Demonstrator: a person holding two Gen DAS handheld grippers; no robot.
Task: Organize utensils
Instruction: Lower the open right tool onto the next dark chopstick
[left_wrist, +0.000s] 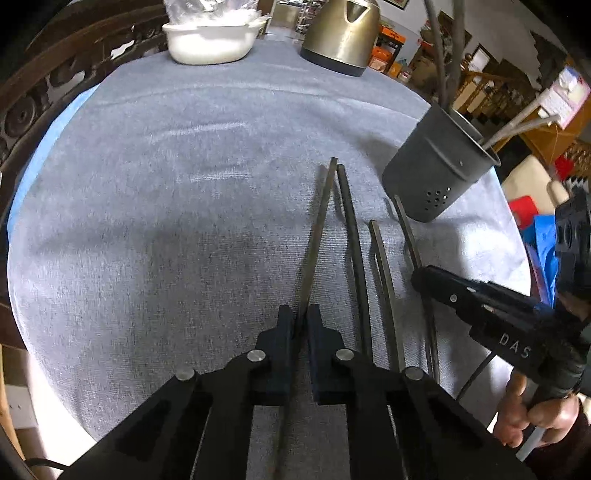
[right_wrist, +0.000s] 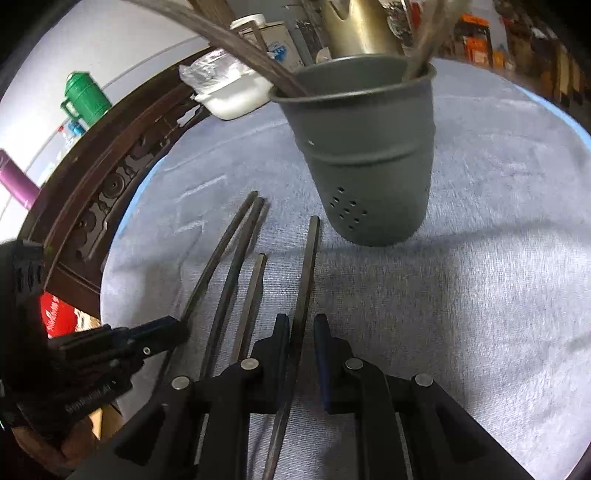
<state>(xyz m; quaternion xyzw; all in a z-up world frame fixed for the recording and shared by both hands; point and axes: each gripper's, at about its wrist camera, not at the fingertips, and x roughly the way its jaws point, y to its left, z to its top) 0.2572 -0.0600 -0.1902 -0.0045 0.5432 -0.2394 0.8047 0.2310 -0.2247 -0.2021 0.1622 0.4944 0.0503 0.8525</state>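
Several long dark metal utensil handles lie side by side on the grey cloth. My left gripper (left_wrist: 300, 312) is shut on the leftmost handle (left_wrist: 319, 221). My right gripper (right_wrist: 301, 321) straddles the rightmost handle (right_wrist: 308, 266) with small gaps at both pads; it also shows in the left wrist view (left_wrist: 417, 275). A dark grey perforated holder cup (right_wrist: 365, 155) stands upright just beyond the handles, with several utensils in it; it also shows in the left wrist view (left_wrist: 436, 166).
A white dish (left_wrist: 210, 37) and a brass kettle (left_wrist: 343, 33) stand at the table's far edge. A carved wooden rail (right_wrist: 110, 177) runs along the left. The grey cloth (left_wrist: 166, 184) covers the round table.
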